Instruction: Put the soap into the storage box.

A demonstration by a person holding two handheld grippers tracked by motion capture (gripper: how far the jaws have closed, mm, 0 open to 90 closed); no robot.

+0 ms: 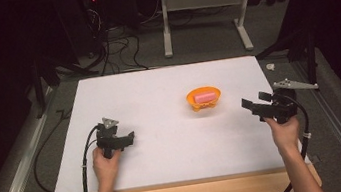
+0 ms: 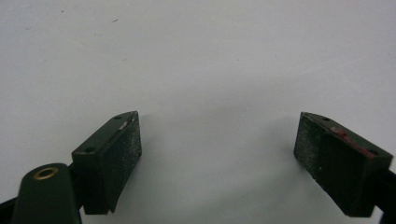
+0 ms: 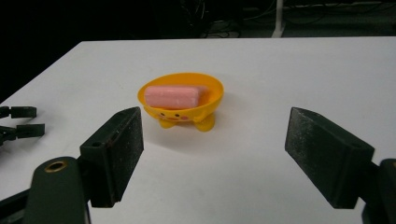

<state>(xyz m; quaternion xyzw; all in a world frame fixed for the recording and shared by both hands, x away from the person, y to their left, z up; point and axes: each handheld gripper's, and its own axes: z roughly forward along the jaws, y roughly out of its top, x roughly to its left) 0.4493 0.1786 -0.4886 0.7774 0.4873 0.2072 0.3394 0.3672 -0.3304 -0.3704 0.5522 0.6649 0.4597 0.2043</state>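
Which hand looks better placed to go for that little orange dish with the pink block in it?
The right. Its claw is open and points at the orange dish holding the pink block. The left claw, also open, faces bare white table.

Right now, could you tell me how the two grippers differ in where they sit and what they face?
The left gripper sits at the table's left, far from the orange bowl; the right gripper sits at the right, nearer to it. The left gripper view looks onto bare white table; the right gripper's fingers frame the bowl holding the pink block. Both are open, hand-held and hold nothing.
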